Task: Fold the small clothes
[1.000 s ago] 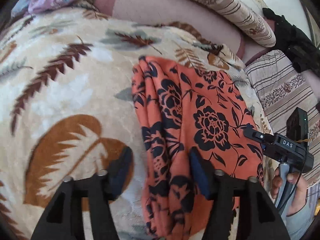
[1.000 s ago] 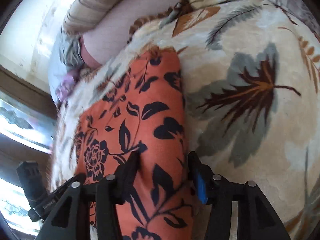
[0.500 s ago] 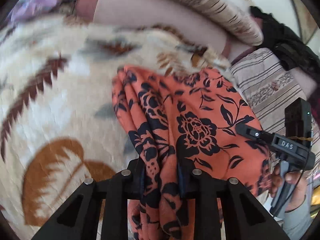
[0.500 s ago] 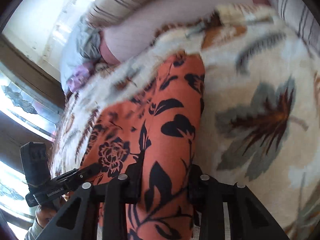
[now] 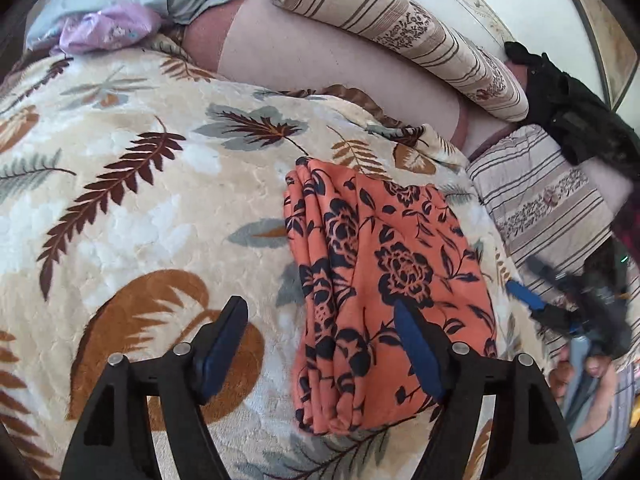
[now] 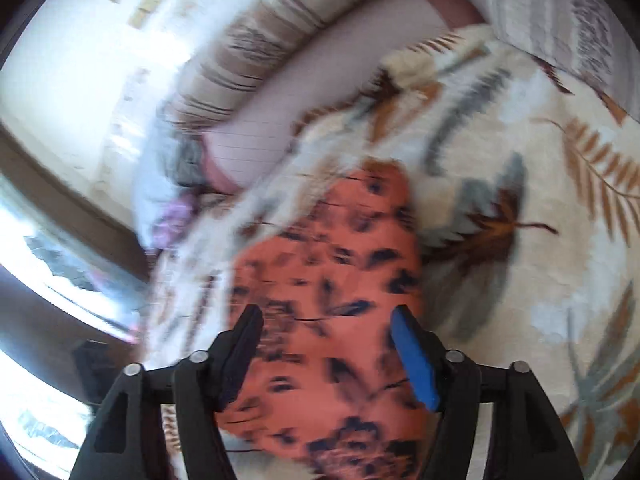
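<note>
- Blanket with a leaf print covers pretty much the whole bed.
- Orange flowery cloth lies folded on it, around 3 o'clock from centre.
- Left gripper is spread wide, holding nothing.
- Right gripper, blurry, also wide over the cloth.

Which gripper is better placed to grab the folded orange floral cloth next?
Left. The left gripper has open jaws straddling the folded orange floral cloth's layered edge, in sharp view; the right gripper's view is blurred.

Your left wrist view is sharp and evenly daylit; fisheye bends its edges. Your right wrist view is motion-blurred, with the window glaring white.
</note>
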